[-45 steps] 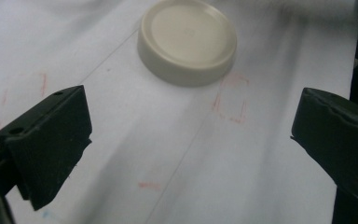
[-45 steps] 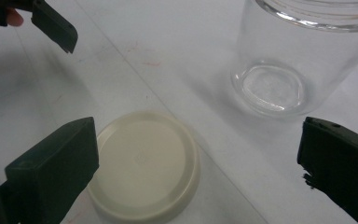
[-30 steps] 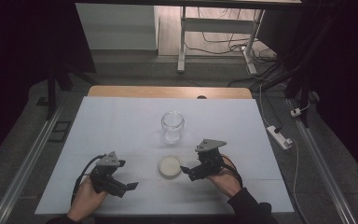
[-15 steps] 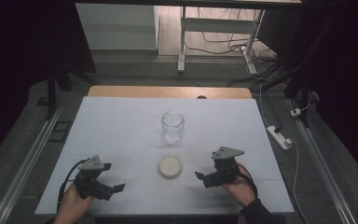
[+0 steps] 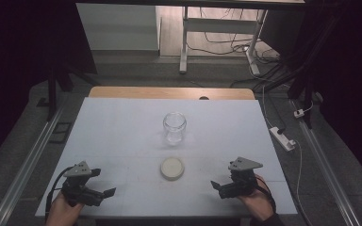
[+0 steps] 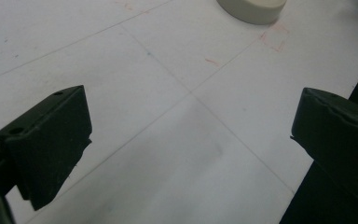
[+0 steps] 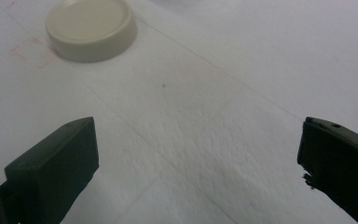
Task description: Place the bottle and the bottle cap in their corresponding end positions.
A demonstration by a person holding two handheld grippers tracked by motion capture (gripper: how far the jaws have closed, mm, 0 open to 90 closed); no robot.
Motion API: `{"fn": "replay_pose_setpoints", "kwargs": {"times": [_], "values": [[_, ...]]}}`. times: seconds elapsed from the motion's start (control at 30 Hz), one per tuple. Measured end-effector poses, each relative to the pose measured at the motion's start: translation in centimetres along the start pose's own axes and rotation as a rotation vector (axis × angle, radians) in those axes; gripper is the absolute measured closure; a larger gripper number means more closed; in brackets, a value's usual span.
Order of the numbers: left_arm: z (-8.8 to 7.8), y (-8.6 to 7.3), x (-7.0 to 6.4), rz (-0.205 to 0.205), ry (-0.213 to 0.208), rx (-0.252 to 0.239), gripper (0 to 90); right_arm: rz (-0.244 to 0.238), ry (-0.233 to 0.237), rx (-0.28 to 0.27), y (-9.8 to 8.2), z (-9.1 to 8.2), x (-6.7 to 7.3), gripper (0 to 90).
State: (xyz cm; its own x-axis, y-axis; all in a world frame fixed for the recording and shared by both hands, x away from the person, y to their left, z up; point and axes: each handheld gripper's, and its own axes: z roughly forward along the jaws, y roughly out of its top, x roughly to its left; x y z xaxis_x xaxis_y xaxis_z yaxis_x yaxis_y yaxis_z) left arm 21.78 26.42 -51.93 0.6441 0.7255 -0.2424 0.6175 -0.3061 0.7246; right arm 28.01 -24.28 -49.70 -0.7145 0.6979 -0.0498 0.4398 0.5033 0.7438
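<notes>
At the near edge of the white table (image 5: pixel 122 127), both grippers sit farther back toward the person than a second ago, when the right gripper (image 5: pixel 222 188) stood just beside the cream lid (image 5: pixel 172 168) and the left gripper (image 5: pixel 101 194) lay closer in; since half a second ago they have hardly shifted. The lid and the clear glass jar (image 5: pixel 174 127) lie where they were. The left gripper's fingers (image 6: pixel 51 140) are spread wide with nothing between them, and the right gripper's fingers (image 7: pixel 60 163) are likewise wide apart and empty. The lid rests flat on the table, between the two grippers and a little beyond them, well apart from each; in the left gripper view it shows at the top edge (image 6: pixel 251 9), in the right gripper view at the upper left (image 7: pixel 91 28). The jar stands upright and uncapped beyond the lid, near the table's middle. Bare table surrounds lid and jar on every side, while both hands hover close to the near edge, the left near its corner
</notes>
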Motion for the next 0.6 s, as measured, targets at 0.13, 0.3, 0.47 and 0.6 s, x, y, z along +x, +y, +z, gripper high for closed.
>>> {"fn": "replay_pose_setpoints", "kwargs": {"times": [0.13,0.3,0.47,0.6], "values": [[-0.7,-0.6,0.2,-0.018,0.007,-0.008,0.0,0.034,-0.019,-0.003,-0.9,-1.0,-0.4,0.0],[-1.4,-1.4,0.4,-0.039,0.019,-0.014,0.0,0.069,-0.054,-0.019,-2.0,-2.3,-0.8,0.0],[-1.9,-2.0,0.5,-0.053,0.041,-0.011,0.0,0.105,-0.077,-0.036,-3.0,-3.6,-1.2,0.0],[-2.4,-2.5,0.5,-0.063,0.059,-0.015,0.0,0.140,-0.085,-0.034,-3.7,-4.2,-1.6,0.0]]}}
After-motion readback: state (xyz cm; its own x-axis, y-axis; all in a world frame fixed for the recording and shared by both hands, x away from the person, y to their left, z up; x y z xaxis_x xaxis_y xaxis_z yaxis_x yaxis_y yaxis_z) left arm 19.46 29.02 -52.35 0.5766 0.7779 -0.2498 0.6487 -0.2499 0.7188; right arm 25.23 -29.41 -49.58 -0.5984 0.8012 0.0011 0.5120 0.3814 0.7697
